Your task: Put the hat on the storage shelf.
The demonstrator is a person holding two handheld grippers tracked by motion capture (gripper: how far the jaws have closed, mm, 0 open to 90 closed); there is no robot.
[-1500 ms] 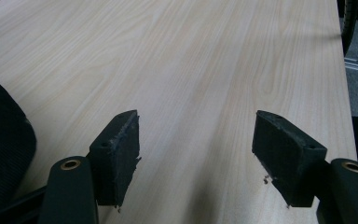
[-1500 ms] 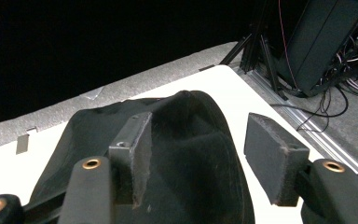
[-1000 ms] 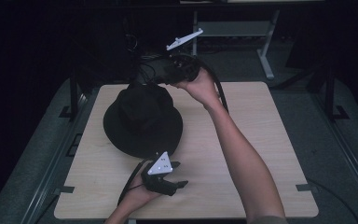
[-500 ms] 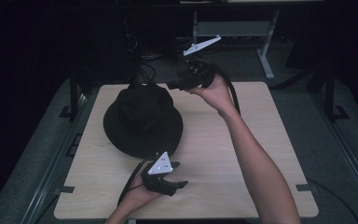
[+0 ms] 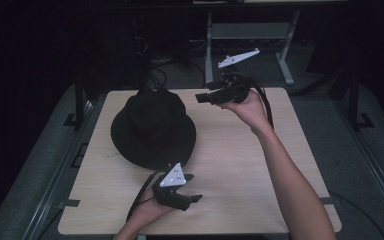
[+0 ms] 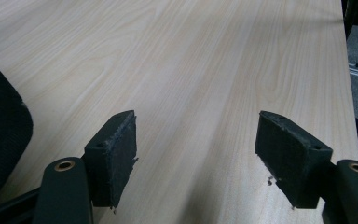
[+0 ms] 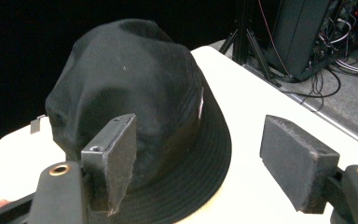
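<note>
right claw (image 5: 200, 97) agape beside black hat (image 5: 152, 127); bare table (image 5: 240, 160) between

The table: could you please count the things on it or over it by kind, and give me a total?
Black bucket hat, lying on the table: 1
Hand-held grippers, both open with nothing between the fingers: 2, the left gripper low by the near edge and the right gripper raised beside the hat
Total: 3

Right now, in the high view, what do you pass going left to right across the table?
Black hat → left gripper near the front edge → right gripper held above the table's far side.
</note>
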